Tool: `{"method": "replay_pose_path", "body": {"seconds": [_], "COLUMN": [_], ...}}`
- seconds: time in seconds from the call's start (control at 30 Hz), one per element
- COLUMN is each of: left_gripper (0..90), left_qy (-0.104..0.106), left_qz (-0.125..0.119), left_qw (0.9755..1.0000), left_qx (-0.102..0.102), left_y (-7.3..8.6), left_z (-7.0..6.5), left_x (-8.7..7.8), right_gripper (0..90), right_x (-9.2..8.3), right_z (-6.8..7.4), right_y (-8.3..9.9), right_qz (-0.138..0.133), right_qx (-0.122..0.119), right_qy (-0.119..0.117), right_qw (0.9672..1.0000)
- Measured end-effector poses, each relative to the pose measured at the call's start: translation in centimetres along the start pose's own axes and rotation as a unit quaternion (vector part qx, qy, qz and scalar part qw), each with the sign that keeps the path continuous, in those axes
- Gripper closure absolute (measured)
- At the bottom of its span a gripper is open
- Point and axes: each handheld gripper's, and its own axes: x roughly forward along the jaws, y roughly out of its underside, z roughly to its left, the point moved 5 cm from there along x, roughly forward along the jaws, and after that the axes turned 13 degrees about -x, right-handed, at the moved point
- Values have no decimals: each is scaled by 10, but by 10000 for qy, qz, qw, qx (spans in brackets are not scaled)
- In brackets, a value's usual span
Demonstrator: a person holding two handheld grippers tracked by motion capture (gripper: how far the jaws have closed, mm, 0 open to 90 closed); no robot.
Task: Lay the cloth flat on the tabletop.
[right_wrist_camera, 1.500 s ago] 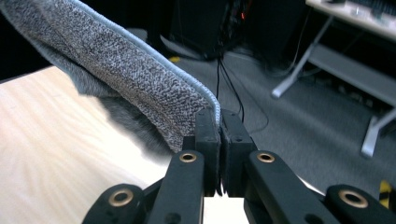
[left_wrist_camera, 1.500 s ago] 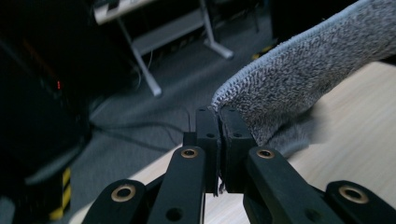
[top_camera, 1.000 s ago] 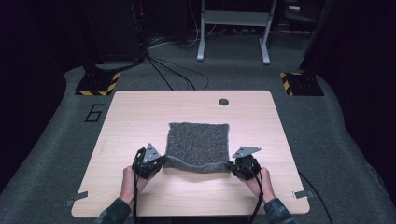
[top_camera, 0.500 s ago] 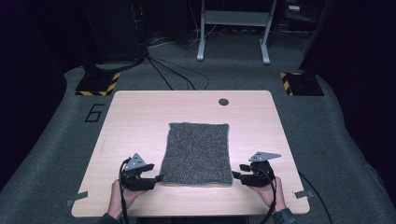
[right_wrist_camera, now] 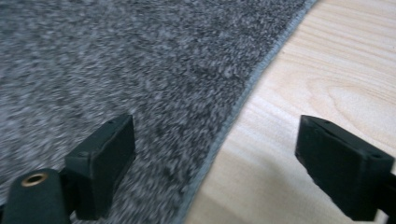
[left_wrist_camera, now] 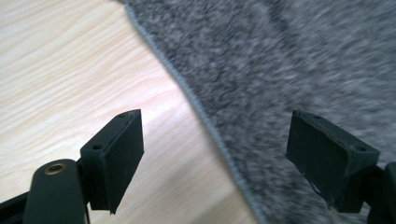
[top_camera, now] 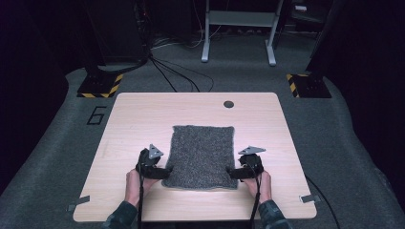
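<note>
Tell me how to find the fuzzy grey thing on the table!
Look at the pale wooden table. Near its front edge, between the left gripper and the right gripper, lies the grey towel, spread flat. It is the one soft, speckled, stitched-edged thing there; the small dark round spot farther back is tiny and hard-looking.

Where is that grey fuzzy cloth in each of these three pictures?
High view: the grey cloth lies flat on the middle of the table, between the two grippers.
Left gripper view: it covers the upper right.
Right gripper view: it covers the left and top.
Shared landmark: the cloth's stitched edge against the pale wood.
</note>
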Motion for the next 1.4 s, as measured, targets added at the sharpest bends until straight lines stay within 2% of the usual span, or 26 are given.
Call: {"method": "replay_pose_path", "body": {"seconds": [0.03,0.07,0.1,0.13,0.27,0.3,0.33,0.4,0.47,0.57,0.63,0.73,0.8,1.07,1.27,1.33,1.4], "left_gripper": [191,193,193,193,181,180,180,180,176,168,162,156,156,156,137,131,111], "left_qy": [-29,-83,-75,-79,-154,-116,-135,-94,-79,-52,-4,44,15,86,91,30,49], "left_qz": [43,52,114,111,176,226,143,137,124,141,124,123,99,85,115,113,76], "left_qw": [10000,9999,9999,9999,9997,9996,9998,9999,9999,9998,9997,9996,9998,9996,9996,9997,9996], "left_qx": [12,40,80,38,102,82,32,-49,-86,-119,-188,-260,-195,-259,-259,-224,-279], "left_y": [2,3,5,6,12,14,15,17,19,21,23,27,29,35,35,34,34], "left_z": [0,0,0,-1,-3,-4,-4,-4,-5,-6,-8,-11,-12,-18,-17,-16,-14], "left_x": [1,2,2,4,7,7,7,6,5,4,3,1,0,-5,-4,-5,-6], "right_gripper": [107,107,105,105,105,104,100,62,42,32,22,11,8,8,4,0,0], "right_x": [2,3,3,4,6,7,7,9,9,9,8,5,3,-5,-7,-7,-7], "right_z": [-1,-1,-2,-3,-3,-3,-4,-6,-8,-11,-12,-14,-15,-11,-10,-10,-10], "right_y": [0,0,1,1,4,5,6,9,11,13,15,19,22,31,33,33,33], "right_qz": [39,40,54,80,244,280,300,372,402,398,379,367,372,285,236,243,230], "right_qx": [51,62,55,34,-56,-68,-90,-101,-6,-66,10,1,7,60,46,97,72], "right_qy": [86,68,97,168,206,220,226,271,159,180,208,206,231,272,290,302,298], "right_qw": [9999,9999,9999,9998,9995,9993,9993,9989,9991,9990,9991,9991,9990,9992,9993,9992,9993]}}
